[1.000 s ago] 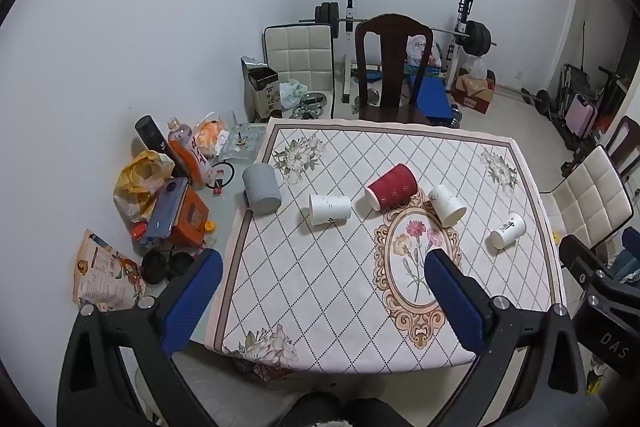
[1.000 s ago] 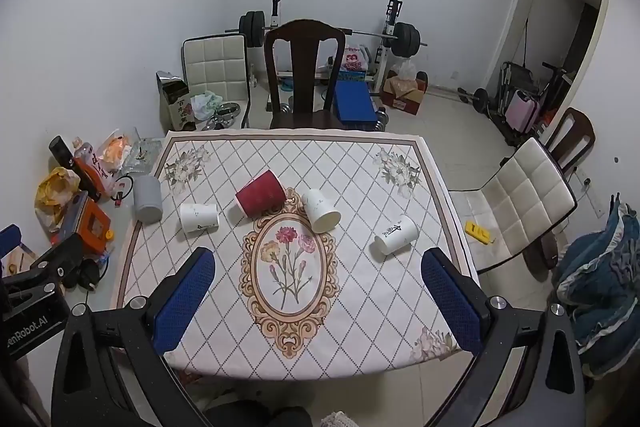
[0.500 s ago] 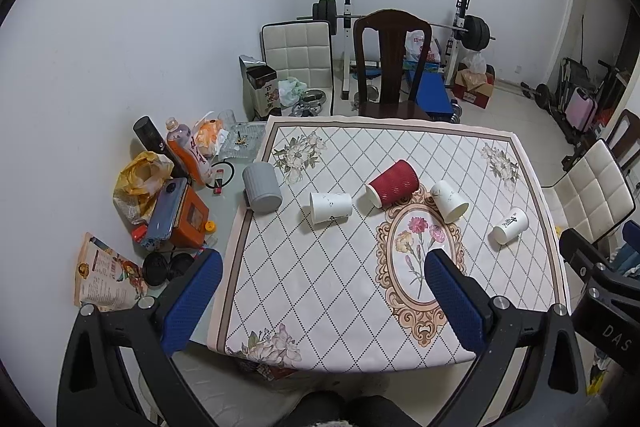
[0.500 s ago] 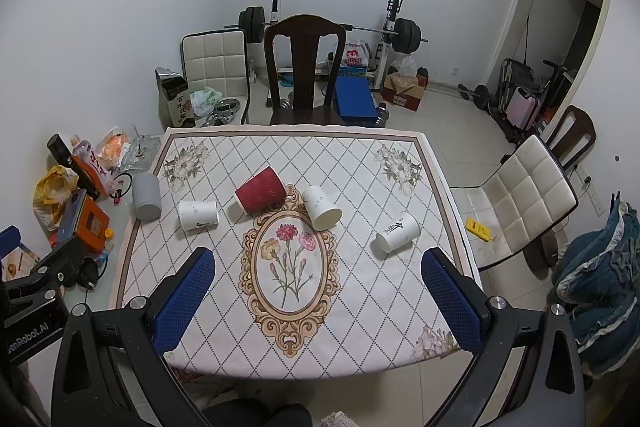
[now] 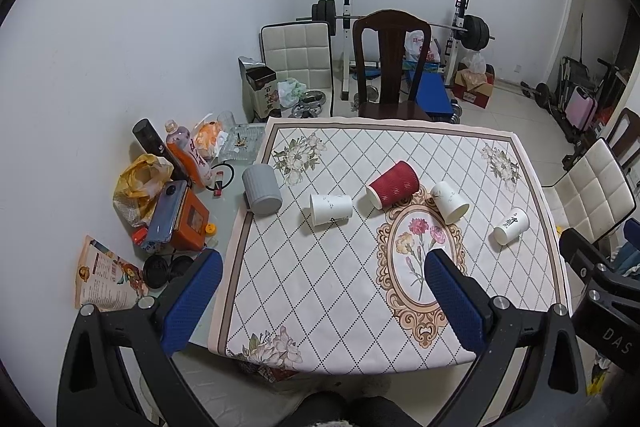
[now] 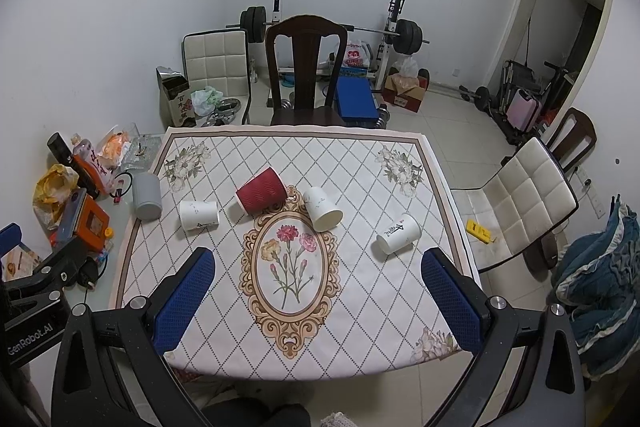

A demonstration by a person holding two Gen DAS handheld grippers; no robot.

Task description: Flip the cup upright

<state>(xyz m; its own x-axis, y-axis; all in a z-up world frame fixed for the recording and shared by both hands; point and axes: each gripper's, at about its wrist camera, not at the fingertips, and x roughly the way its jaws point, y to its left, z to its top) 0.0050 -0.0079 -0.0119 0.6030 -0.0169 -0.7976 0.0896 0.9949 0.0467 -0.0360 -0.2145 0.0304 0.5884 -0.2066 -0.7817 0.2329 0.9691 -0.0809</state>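
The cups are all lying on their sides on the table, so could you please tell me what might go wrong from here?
1. The red cup and the white cup beside it lie close together; gripping one may knock the other.
2. The grey cup lies at the tablecloth edge, beside clutter, and could roll off.
3. Both the left gripper and right gripper hang open, high above, so a long descent could misalign.

left tool [image 6: 36, 291] reads "genrobot.ai".

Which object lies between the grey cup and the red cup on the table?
A white cup on its side, between grey cup and red cup, in both views.
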